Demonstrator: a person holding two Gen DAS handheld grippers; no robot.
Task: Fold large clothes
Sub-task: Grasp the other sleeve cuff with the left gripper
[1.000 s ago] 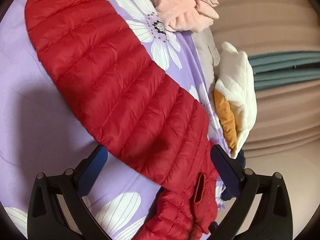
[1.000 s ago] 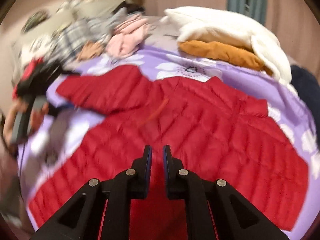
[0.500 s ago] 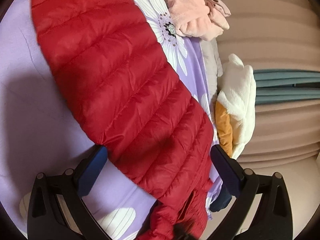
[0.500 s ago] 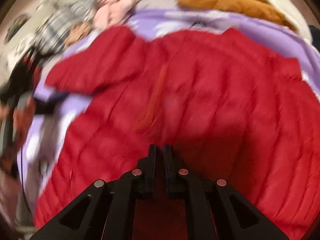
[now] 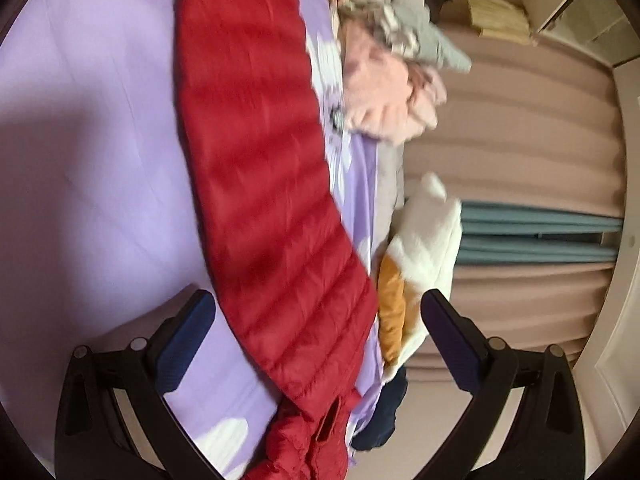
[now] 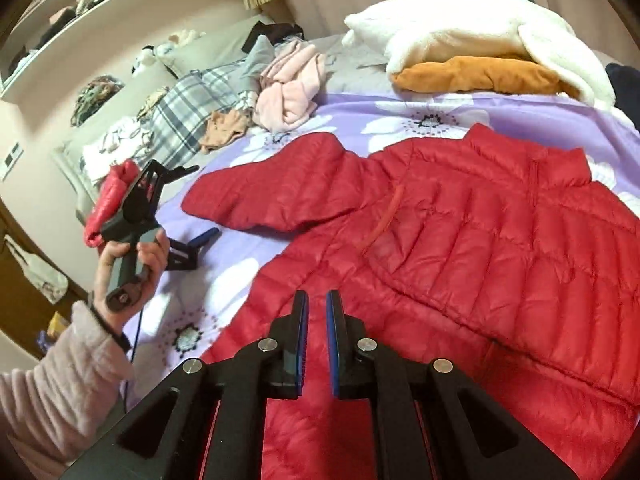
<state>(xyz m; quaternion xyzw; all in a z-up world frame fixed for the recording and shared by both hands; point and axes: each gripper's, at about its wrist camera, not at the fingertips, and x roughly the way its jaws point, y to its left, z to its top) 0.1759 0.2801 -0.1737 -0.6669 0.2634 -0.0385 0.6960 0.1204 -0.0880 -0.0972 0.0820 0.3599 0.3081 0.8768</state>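
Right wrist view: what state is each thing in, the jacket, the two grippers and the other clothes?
red jacket, spread flat on the bed, unfolded, one sleeve stretched out sideways.
left gripper, open, gripping nothing.
right gripper, shut, nothing seen held.
pink garment, crumpled.
white fluffy garment, lying over an orange garment.

Jacket [image 6: 460, 248]: red, quilted in stripes. Bed sheet [image 6: 352, 116]: lilac with white daisy print, dark centres. Clothes pile: pink garment [image 6: 290, 92], grey-white plaid cloth [image 6: 188, 116]. Fleece [image 6: 472, 28]: cream, over ochre cloth [image 6: 476, 76]. Curtain [image 5: 516, 136]: dusty pink; teal strip [image 5: 536, 236]. Person's sleeve [image 6: 52, 392]: pale pink.
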